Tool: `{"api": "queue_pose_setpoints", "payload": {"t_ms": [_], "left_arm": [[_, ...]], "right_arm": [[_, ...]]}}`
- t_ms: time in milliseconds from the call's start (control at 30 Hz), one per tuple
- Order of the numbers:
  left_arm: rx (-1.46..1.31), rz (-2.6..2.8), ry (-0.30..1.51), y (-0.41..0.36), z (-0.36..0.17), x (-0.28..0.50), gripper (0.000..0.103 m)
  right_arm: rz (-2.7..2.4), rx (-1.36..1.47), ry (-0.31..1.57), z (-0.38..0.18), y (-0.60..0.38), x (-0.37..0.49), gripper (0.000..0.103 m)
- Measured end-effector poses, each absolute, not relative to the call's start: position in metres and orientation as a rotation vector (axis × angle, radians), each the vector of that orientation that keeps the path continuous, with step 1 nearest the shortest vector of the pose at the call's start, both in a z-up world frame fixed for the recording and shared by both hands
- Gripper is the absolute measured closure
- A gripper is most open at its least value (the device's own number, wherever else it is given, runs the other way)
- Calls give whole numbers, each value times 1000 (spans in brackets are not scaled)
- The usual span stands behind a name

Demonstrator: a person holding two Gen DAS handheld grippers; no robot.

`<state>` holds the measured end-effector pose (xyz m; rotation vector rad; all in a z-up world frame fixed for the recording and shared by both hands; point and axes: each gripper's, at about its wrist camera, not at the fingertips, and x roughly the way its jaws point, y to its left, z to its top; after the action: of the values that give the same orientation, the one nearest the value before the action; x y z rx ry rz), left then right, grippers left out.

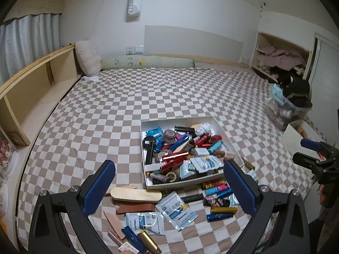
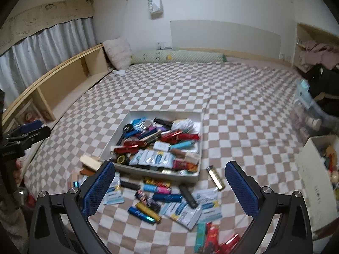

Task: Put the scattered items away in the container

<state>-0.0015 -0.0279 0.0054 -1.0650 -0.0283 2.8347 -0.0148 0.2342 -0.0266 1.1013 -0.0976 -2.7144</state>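
A white shallow box [image 1: 144, 148] [image 2: 118, 131] sits on the checkered bed, heaped with lighters, sachets and small tubes. More items lie scattered in front of it: a pale wooden board [image 1: 135, 195], a brown leather sleeve [image 1: 135, 208], white-blue sachets [image 1: 175, 210] [image 2: 180, 211], blue and gold lighters [image 1: 220, 212] [image 2: 144, 211], a black tube [image 2: 188, 196]. My left gripper [image 1: 169, 190] hovers open above the scattered pile, holding nothing. My right gripper [image 2: 169, 190] is also open and empty, above the items near the box's front edge.
A wooden shelf unit [image 1: 31, 84] lines the bed's left side. A clear bin with dark clothes [image 1: 286, 105] and a second white box [image 2: 313, 180] sit at the right. Pillows [image 1: 89, 57] lie at the head. The far bed sheet [image 1: 159, 89] is bare.
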Motion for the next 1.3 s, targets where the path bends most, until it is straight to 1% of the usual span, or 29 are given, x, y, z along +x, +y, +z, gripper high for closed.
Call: {"api": "queue_pose_setpoints", "payload": {"t_ms": [133, 367, 600, 833, 867, 900, 933, 1133, 1300], "left_arm": [[-1090, 2818, 66, -21, -7, 2, 0], [-1197, 2734, 136, -5, -45, 3, 2], [-1284, 2633, 258, 17, -80, 5, 2], [-1360, 2527, 284, 33, -110, 4, 3], [-1370, 2511, 285, 35, -114, 4, 6], [-1383, 2488, 281, 37, -118, 3, 11], [-1399, 2468, 275, 39, -123, 3, 12], [-1480, 2372, 199, 58, -150, -2, 12], [-1487, 2308, 208, 80, -171, 1, 12]], "right_arm": [[-2671, 1142, -120, -39, 232, -9, 0], [-2633, 1241, -113, -66, 231, -12, 0], [-2589, 1334, -228, -95, 241, -17, 0], [-2535, 1435, -281, -122, 243, -21, 0], [-2526, 1450, -286, -126, 243, -22, 0], [-2515, 1467, -292, -130, 243, -23, 0], [-2502, 1484, -300, -134, 243, -23, 0], [-2381, 1577, -388, -156, 240, -28, 0], [-2290, 1655, -472, -172, 239, -31, 0]]}}
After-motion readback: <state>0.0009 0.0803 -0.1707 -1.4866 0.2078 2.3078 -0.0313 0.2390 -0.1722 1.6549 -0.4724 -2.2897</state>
